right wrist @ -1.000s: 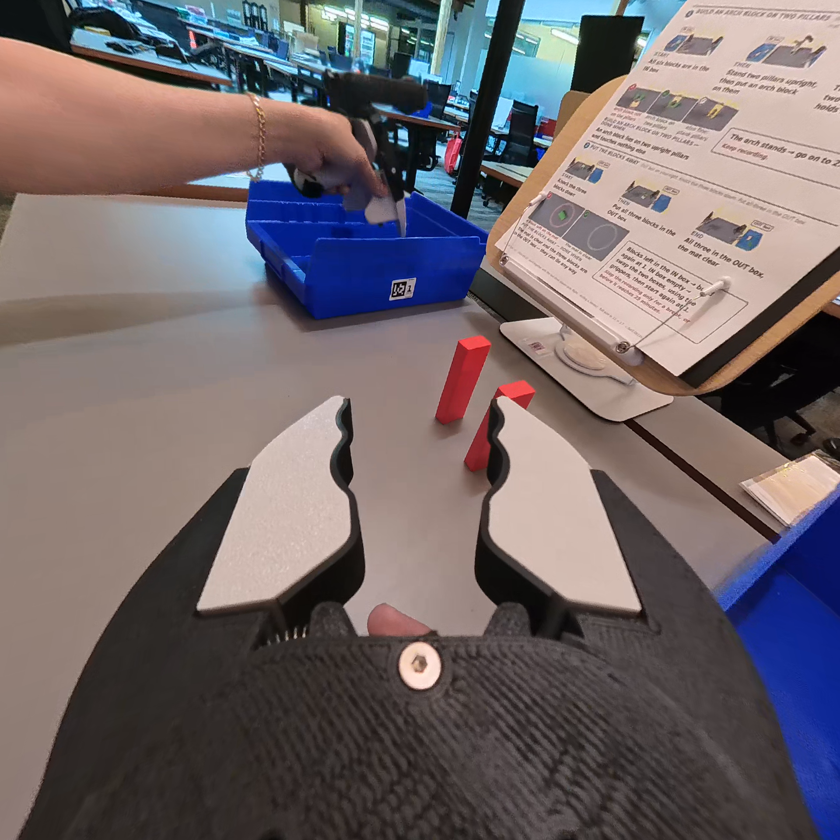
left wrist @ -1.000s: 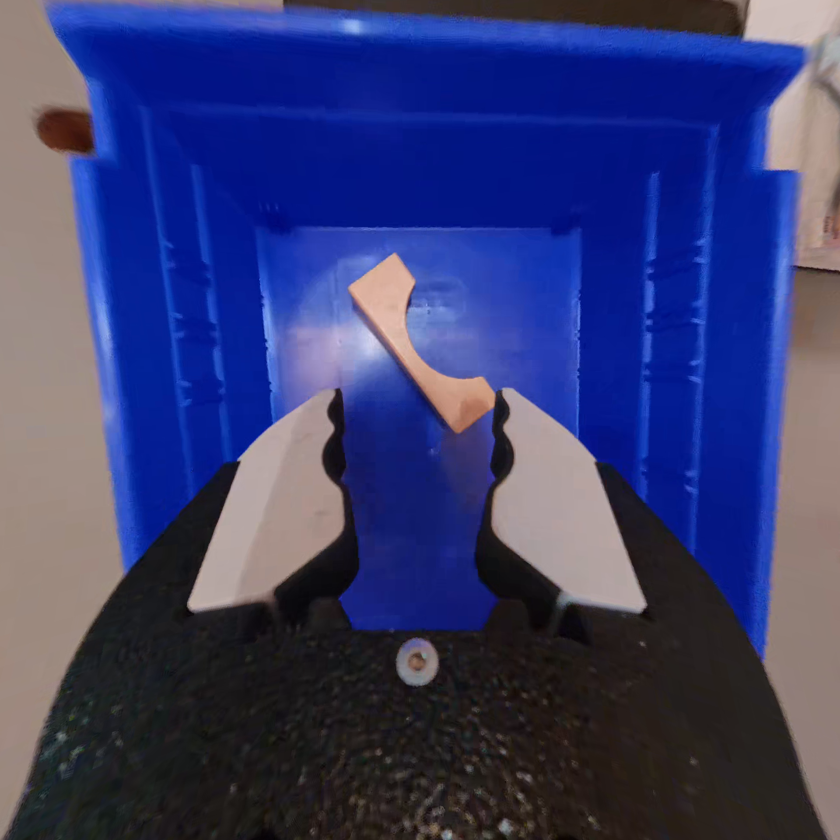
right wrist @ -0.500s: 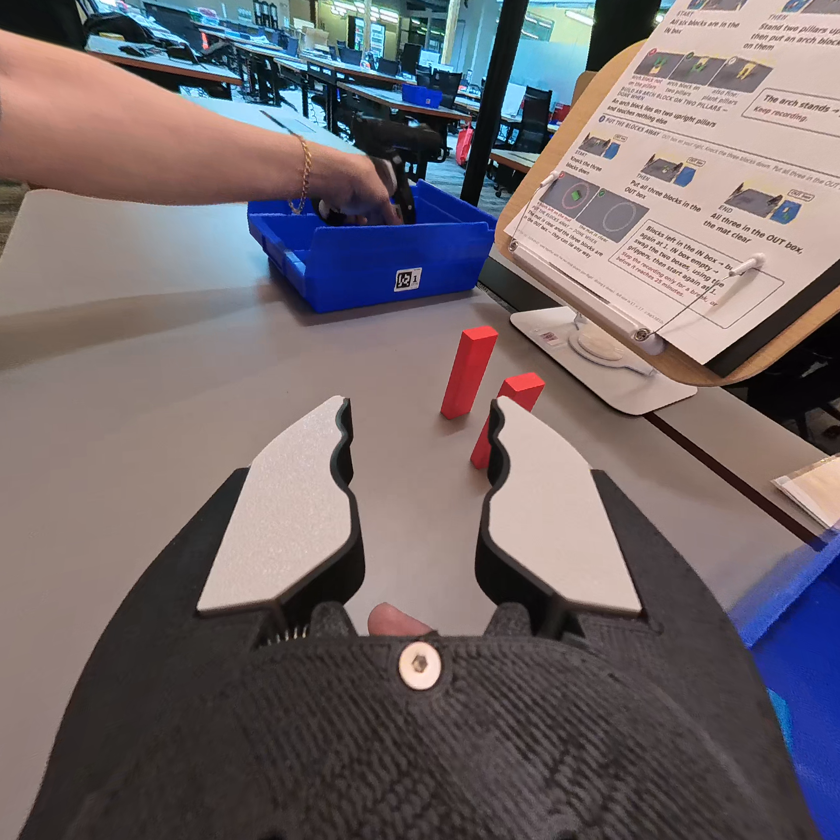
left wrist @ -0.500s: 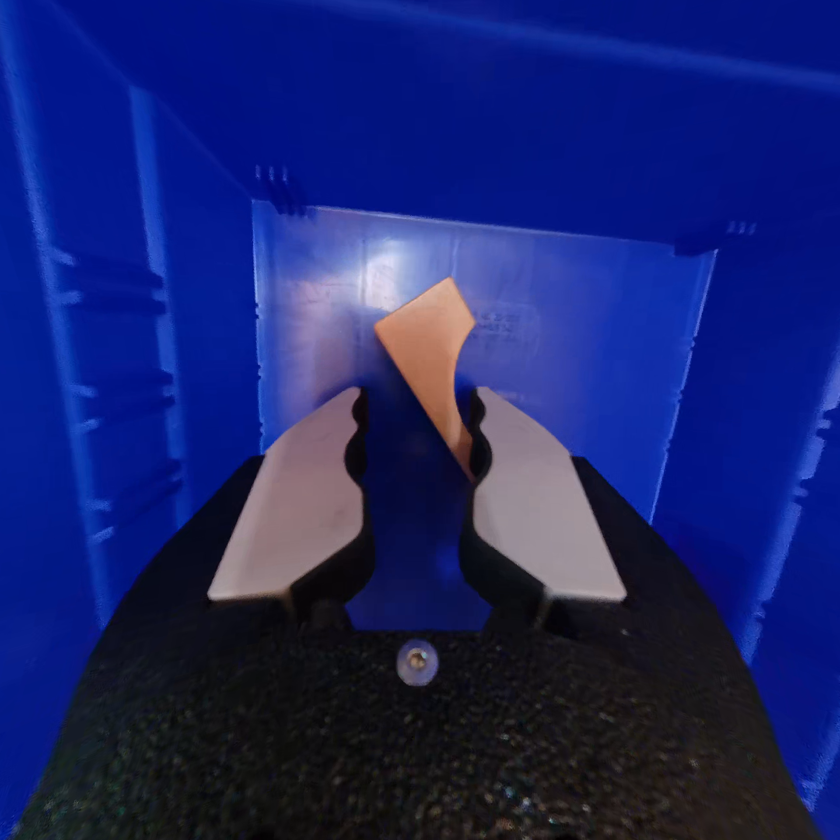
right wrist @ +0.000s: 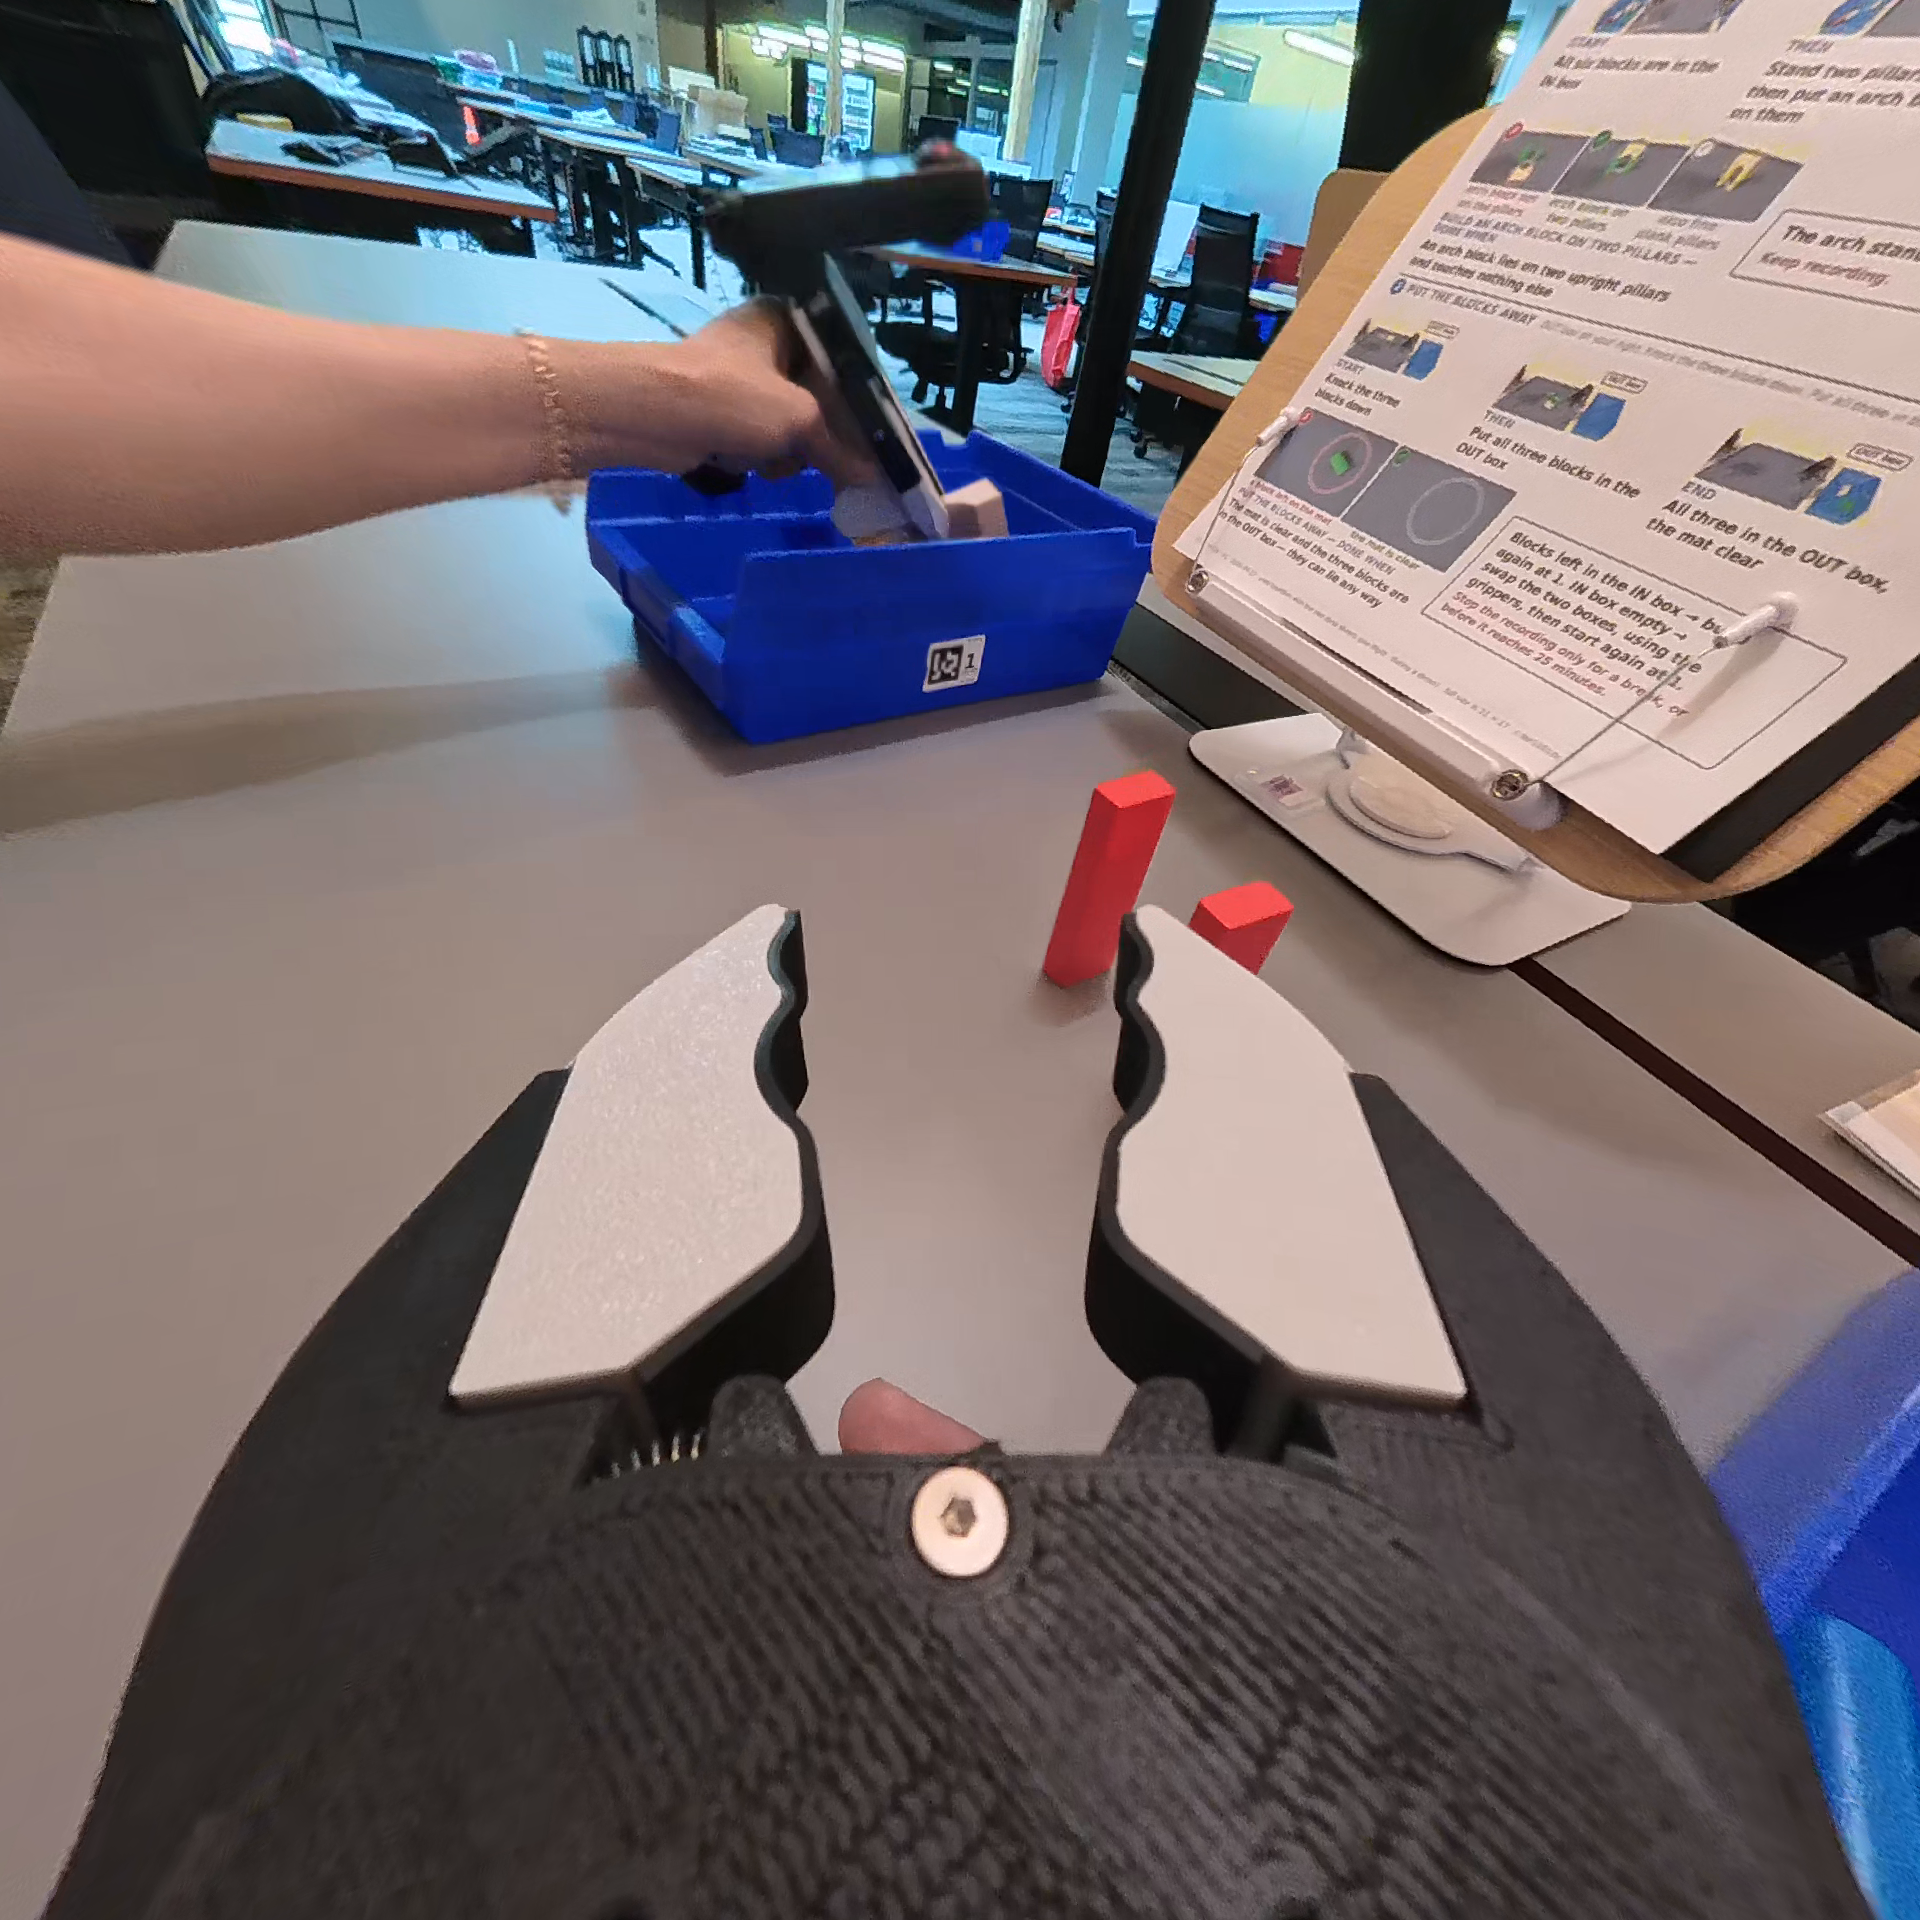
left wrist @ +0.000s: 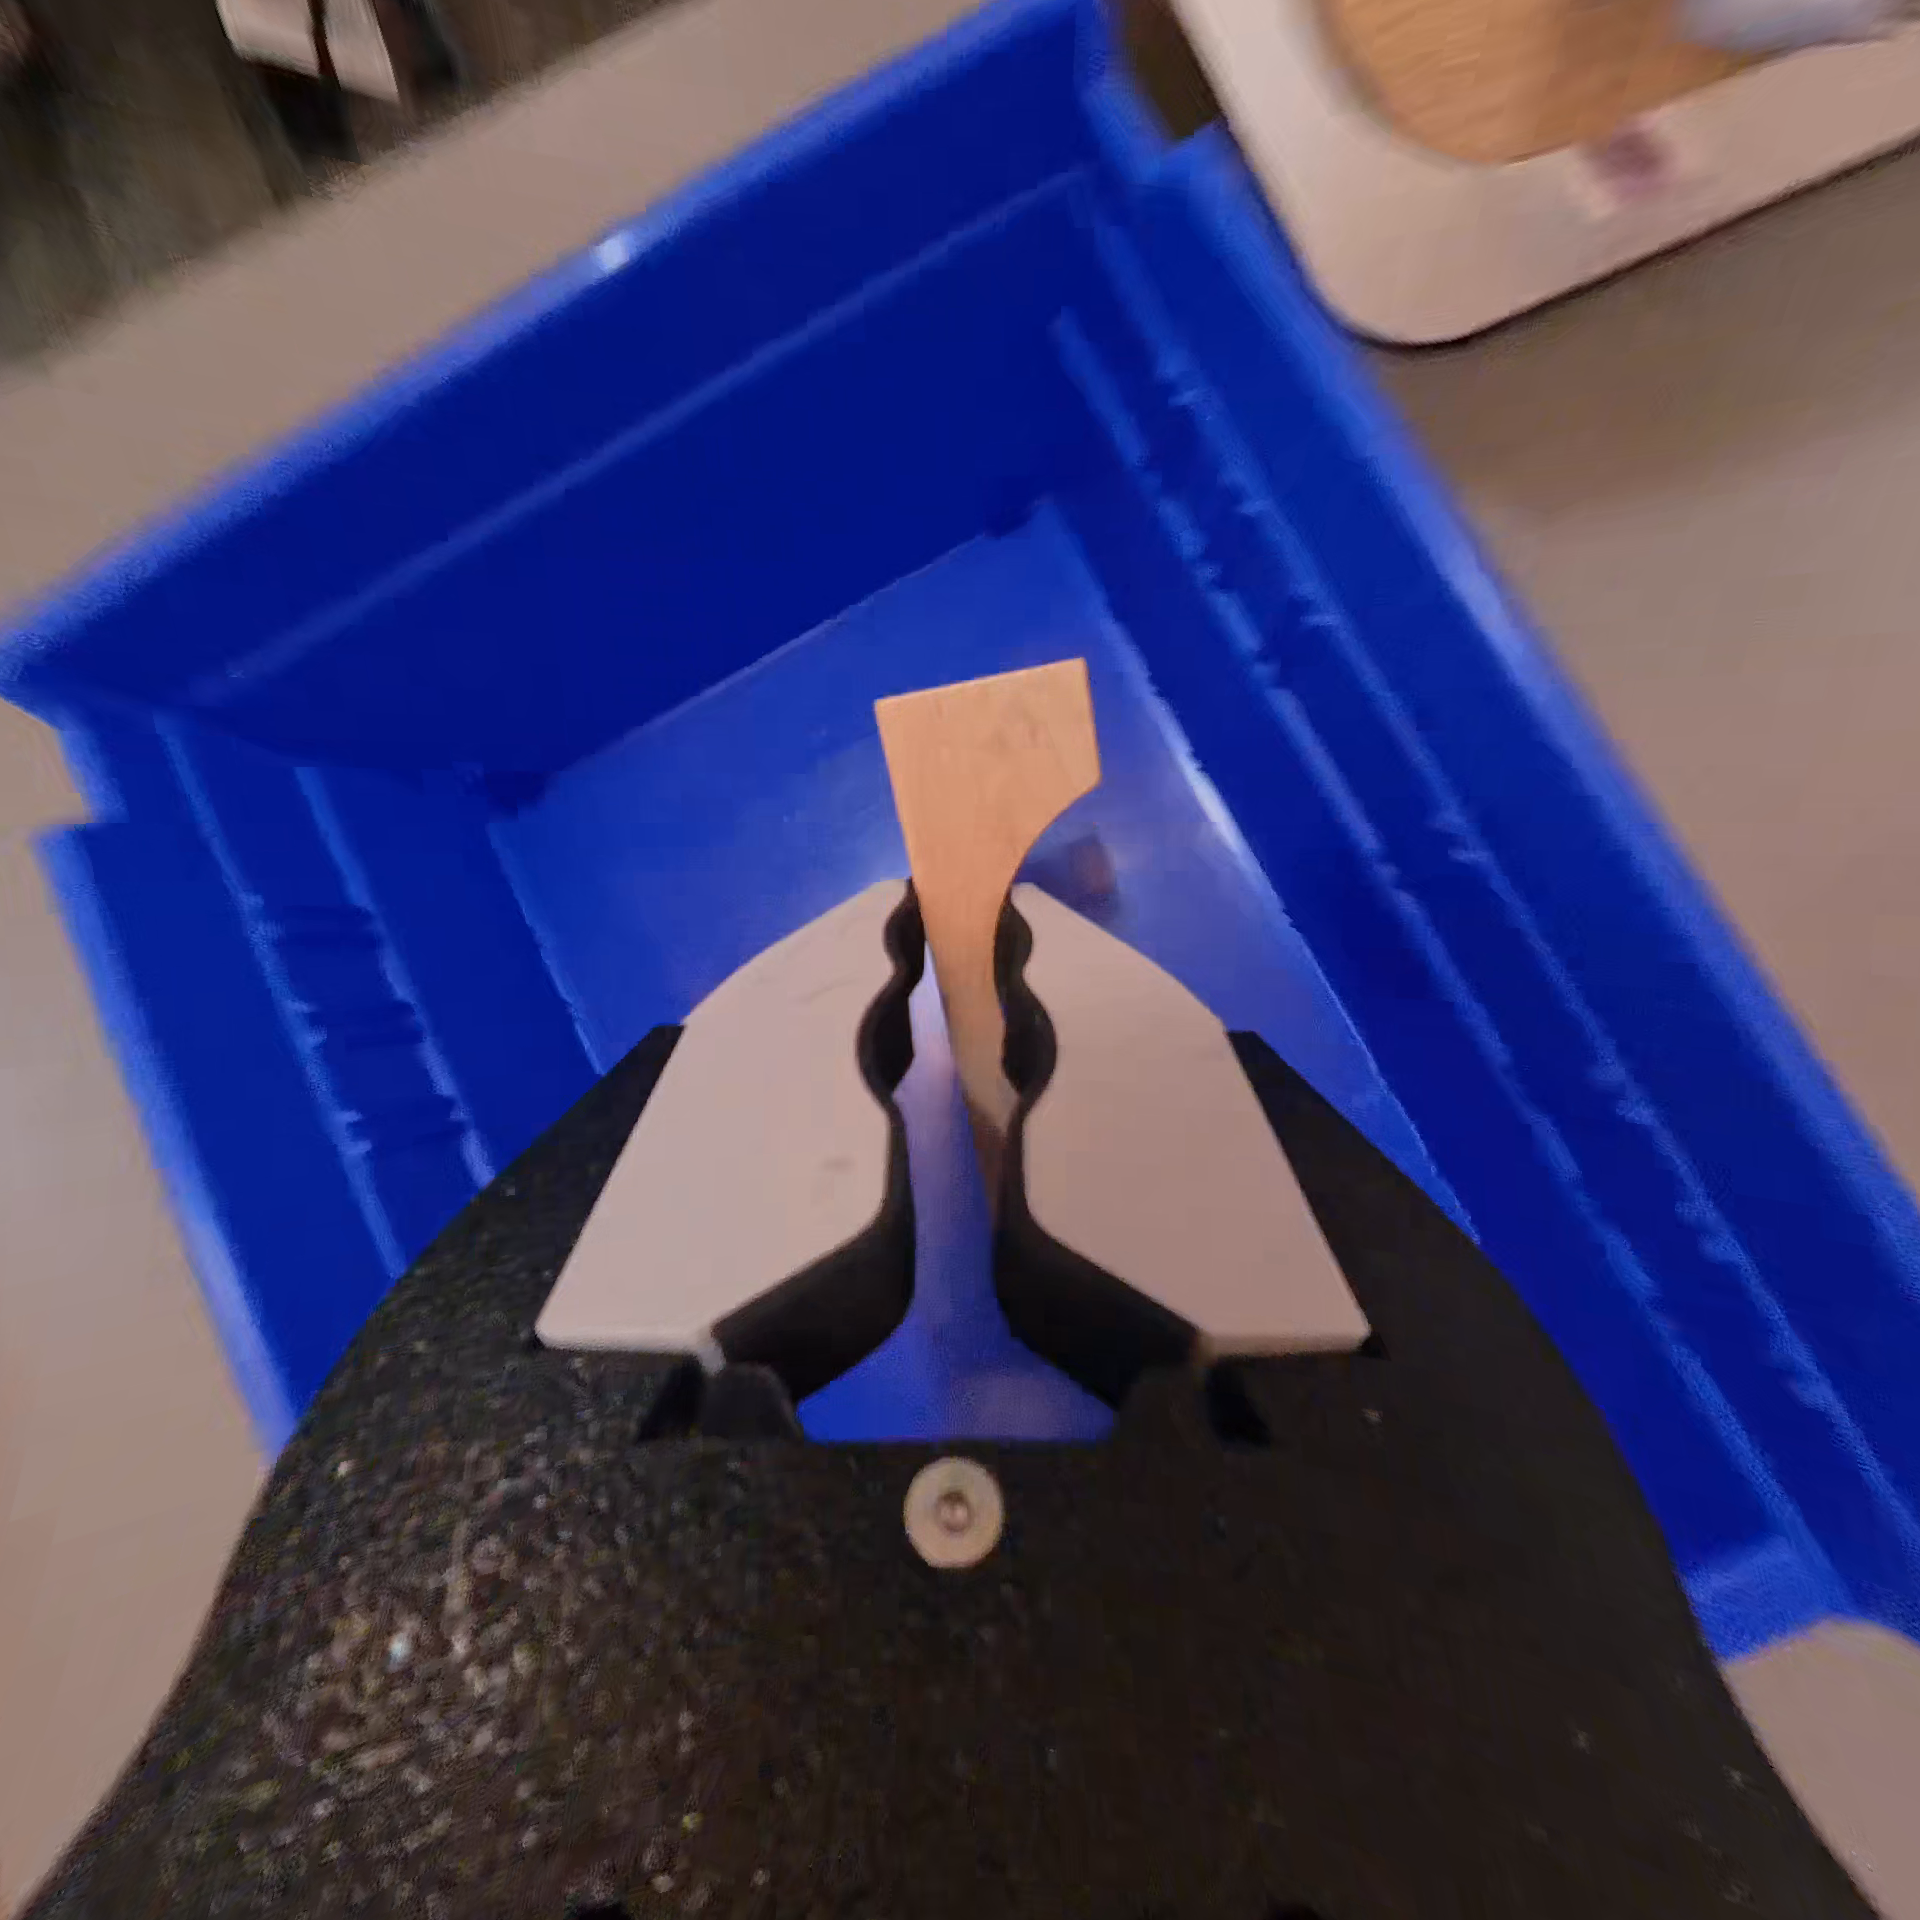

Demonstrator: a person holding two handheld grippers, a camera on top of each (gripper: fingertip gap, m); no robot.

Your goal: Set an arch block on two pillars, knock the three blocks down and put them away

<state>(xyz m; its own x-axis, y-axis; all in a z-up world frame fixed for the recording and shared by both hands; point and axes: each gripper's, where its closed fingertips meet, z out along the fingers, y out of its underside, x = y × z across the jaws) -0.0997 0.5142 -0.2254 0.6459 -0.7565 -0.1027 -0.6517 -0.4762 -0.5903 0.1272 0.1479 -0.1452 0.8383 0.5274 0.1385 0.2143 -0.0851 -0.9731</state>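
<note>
Left tool (left wrist: 961, 935) has its fingers nearly together, clamped on the thin waist of a tan wooden arch block (left wrist: 987, 800). The block's wide end sticks out past the fingertips over the floor of a blue bin (left wrist: 727, 499); its near end is hidden between the fingers. That view is motion-blurred, so whether the block touches the bin floor cannot be told. A small dark spot on the bin floor beside the block is too blurred to identify.

The right wrist view shows what the left one cannot: the left tool (right wrist: 914, 520) held by a hand (right wrist: 748, 405), tilted down into the bin (right wrist: 883, 644), with the block (right wrist: 977, 509) showing only as a pale piece at the rim. The bin stands on a grey surface (right wrist: 364, 883) and bears a small square label.

Right tool (right wrist: 961, 935) hovers over the surface with its fingers spread wide and nothing between them. Just beyond stand two red blocks: one (right wrist: 1107, 883) in full view, the other (right wrist: 1242, 920) partly hidden behind the right finger. A document stand (right wrist: 1455, 831) sits to the right, its sheet cut off by the frame. A second blue bin (right wrist: 1849, 1558) is cut off at the lower right edge.
</note>
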